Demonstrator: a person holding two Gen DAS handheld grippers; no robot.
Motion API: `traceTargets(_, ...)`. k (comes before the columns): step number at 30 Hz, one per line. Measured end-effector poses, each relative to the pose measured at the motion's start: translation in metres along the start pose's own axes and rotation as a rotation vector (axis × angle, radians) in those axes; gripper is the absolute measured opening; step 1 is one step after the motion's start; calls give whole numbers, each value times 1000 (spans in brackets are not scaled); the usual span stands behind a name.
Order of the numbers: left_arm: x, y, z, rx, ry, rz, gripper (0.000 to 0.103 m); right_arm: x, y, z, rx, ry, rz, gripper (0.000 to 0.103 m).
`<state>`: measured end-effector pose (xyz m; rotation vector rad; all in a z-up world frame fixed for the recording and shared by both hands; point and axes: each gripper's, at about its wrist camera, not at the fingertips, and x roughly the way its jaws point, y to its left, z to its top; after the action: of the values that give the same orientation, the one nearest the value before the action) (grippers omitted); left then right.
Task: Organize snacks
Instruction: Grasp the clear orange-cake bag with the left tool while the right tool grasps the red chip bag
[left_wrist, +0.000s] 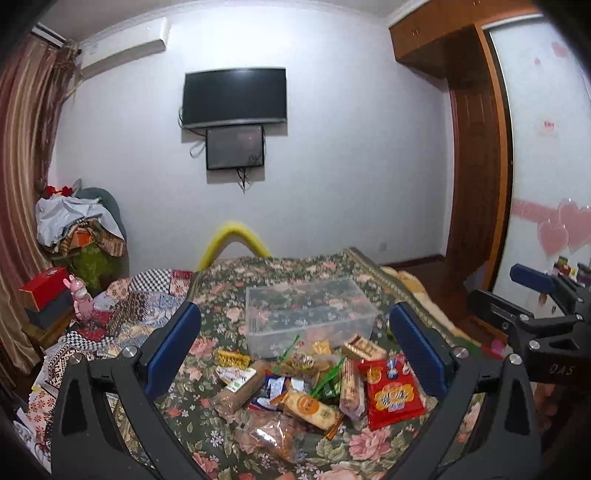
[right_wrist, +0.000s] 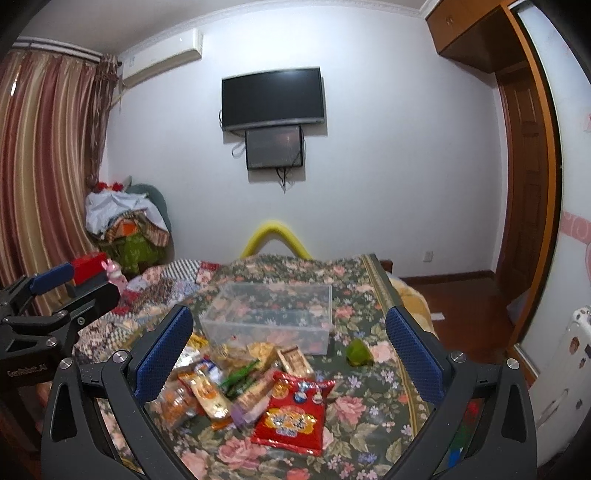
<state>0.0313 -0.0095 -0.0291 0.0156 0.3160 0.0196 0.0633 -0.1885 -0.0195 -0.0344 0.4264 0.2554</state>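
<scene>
A pile of wrapped snacks (left_wrist: 295, 387) lies on a floral cloth (left_wrist: 229, 317) over the bed. It holds a red packet (left_wrist: 395, 395), a yellow biscuit pack (left_wrist: 310, 406) and a brown bread pack (left_wrist: 240, 387). Behind the pile stands an empty clear plastic box (left_wrist: 310, 314). My left gripper (left_wrist: 295, 354) hovers open above the pile, nothing between its blue pads. In the right wrist view the same red packet (right_wrist: 291, 417), the pile (right_wrist: 229, 384) and the clear box (right_wrist: 269, 314) appear. A small green snack (right_wrist: 358, 352) lies apart to the right. My right gripper (right_wrist: 291, 354) is open and empty.
A quilt (left_wrist: 140, 295) covers the bed's left side. A red box (left_wrist: 46, 286) and a pink toy (left_wrist: 79, 295) sit at the far left near a chair heaped with clothes (left_wrist: 81, 229). A yellow bar (left_wrist: 232, 236) rises behind the bed. Wooden floor and wardrobe (right_wrist: 524, 184) lie right.
</scene>
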Motion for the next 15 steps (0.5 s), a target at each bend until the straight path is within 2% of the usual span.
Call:
traceTargets(11,63,13,-49,8,205,-33,103,50,-21,-36,25,224,-18,103)
traceTargets(15,83,28,-67,-39,279,-51,103,68,-24,-49,28,292,-18,103)
